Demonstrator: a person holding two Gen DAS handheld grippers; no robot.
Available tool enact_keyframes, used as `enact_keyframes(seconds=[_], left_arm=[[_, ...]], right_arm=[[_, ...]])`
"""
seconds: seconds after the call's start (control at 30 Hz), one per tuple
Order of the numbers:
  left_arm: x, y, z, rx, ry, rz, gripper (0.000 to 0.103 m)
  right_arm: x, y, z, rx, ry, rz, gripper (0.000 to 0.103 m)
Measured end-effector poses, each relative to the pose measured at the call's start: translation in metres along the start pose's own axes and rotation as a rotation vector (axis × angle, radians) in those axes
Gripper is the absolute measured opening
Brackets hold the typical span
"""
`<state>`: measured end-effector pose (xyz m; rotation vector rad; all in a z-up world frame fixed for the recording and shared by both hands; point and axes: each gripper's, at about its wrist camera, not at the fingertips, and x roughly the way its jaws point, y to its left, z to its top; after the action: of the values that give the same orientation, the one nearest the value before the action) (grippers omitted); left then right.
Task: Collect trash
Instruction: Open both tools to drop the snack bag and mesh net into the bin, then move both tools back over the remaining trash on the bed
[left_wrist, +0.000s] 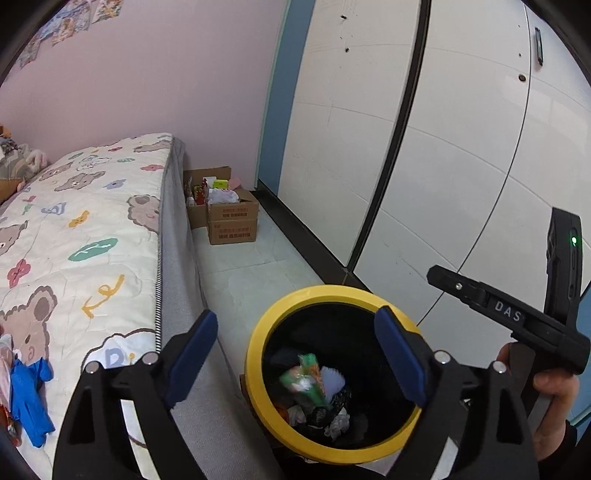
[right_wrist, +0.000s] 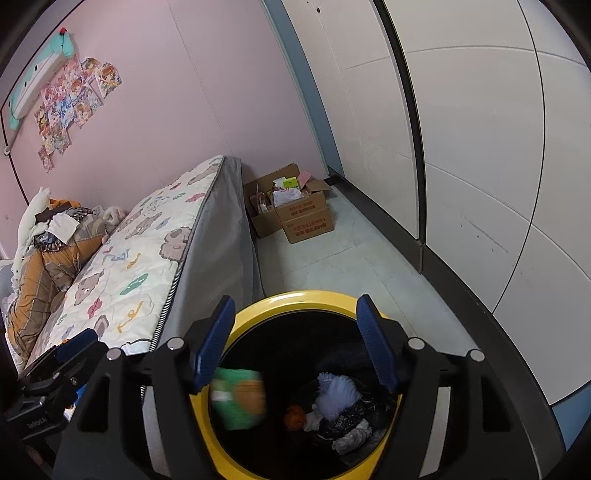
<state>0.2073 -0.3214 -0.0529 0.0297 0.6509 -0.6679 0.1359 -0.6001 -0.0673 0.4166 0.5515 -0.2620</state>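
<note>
A round trash bin with a yellow rim (left_wrist: 258, 339) (right_wrist: 295, 295) stands on the floor beside the bed. A green and orange snack wrapper (left_wrist: 306, 380) (right_wrist: 240, 398) shows blurred inside the bin mouth, free of both grippers. Crumpled paper, black plastic and other trash (left_wrist: 332, 413) (right_wrist: 340, 413) lie in the bin. My left gripper (left_wrist: 295, 354) is open and empty above the bin. My right gripper (right_wrist: 295, 347) is open and empty right over the bin; its body also shows in the left wrist view (left_wrist: 509, 317).
A bed with a bear-print cover (left_wrist: 81, 236) (right_wrist: 140, 258) lies to the left, with blue cloth (left_wrist: 29, 398) at its near end. Cardboard boxes of items (left_wrist: 225, 210) (right_wrist: 295, 210) stand at the far wall. White wardrobe doors (left_wrist: 424, 147) (right_wrist: 480, 147) line the right.
</note>
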Motion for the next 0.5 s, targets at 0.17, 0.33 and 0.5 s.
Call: enact_keyframes(seconds=[0.17,0.33,0.5], left_arm=[[-0.023,0.015,0.003,-0.035,-0.038,0.030,0.088],[-0.049,0.031,0.005,-0.054,-0.073,0.069,0.089],[-0.078,0.052,0.005,-0.074,-0.115,0.129,0.092]], right_arm=[[-0.018,0.018,0.002,-0.038,-0.027,0.037,0.068],[-0.033,0.047,0.004,-0.077,-0.041,0.081,0.069],[-0.043,0.079,0.003,-0.120,-0.045,0.135,0.073]])
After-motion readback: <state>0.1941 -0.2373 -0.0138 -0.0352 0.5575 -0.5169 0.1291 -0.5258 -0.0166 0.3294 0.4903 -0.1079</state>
